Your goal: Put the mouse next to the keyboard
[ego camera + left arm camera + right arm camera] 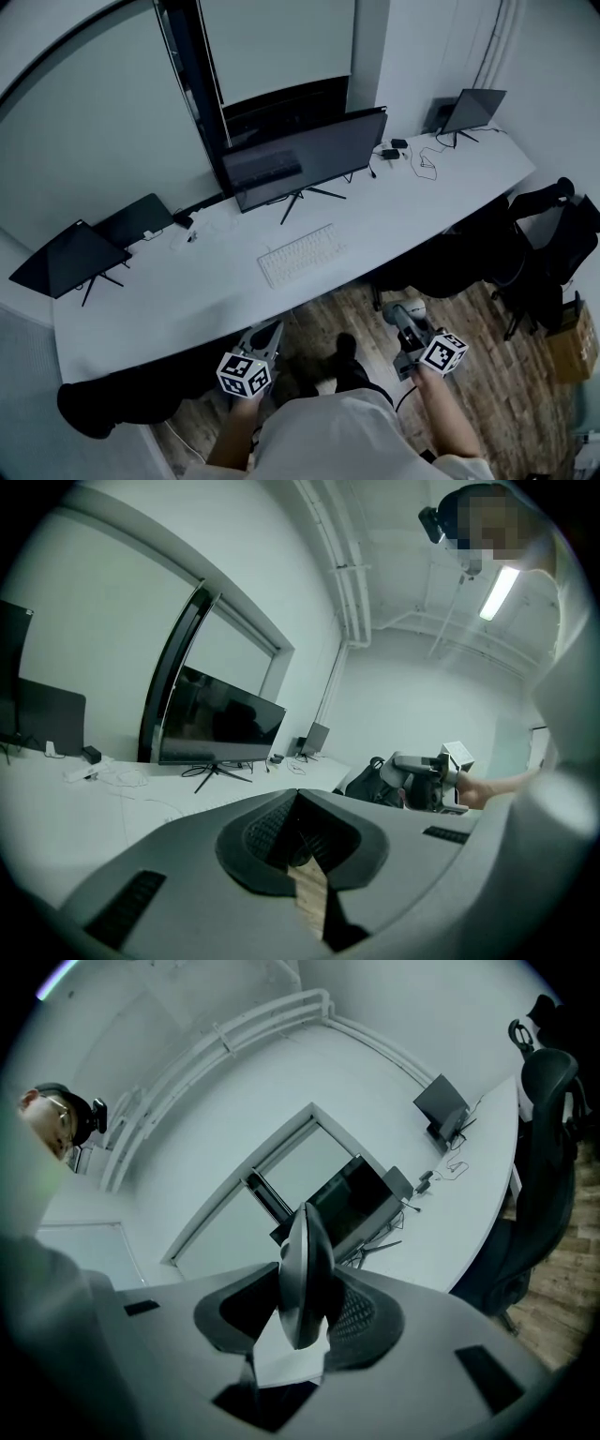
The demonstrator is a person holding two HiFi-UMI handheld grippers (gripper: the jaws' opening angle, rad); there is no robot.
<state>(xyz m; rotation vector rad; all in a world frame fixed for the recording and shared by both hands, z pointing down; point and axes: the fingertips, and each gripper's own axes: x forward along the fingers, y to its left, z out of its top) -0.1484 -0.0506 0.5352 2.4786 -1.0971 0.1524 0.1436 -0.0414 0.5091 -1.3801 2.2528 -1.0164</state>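
Observation:
A white keyboard lies on the white desk, in front of the monitor. My right gripper hangs below the desk's front edge, over the wooden floor, well short of the keyboard. It is shut on a grey and white mouse. In the right gripper view the mouse stands edge-on between the pads of the right gripper. My left gripper is also off the desk, near its front edge below the keyboard. In the left gripper view the left gripper has its jaws together with nothing between them.
A wide monitor stands behind the keyboard. A dark laptop on a stand sits at the left end and another at the far right, with cables nearby. A black chair and a cardboard box stand at the right.

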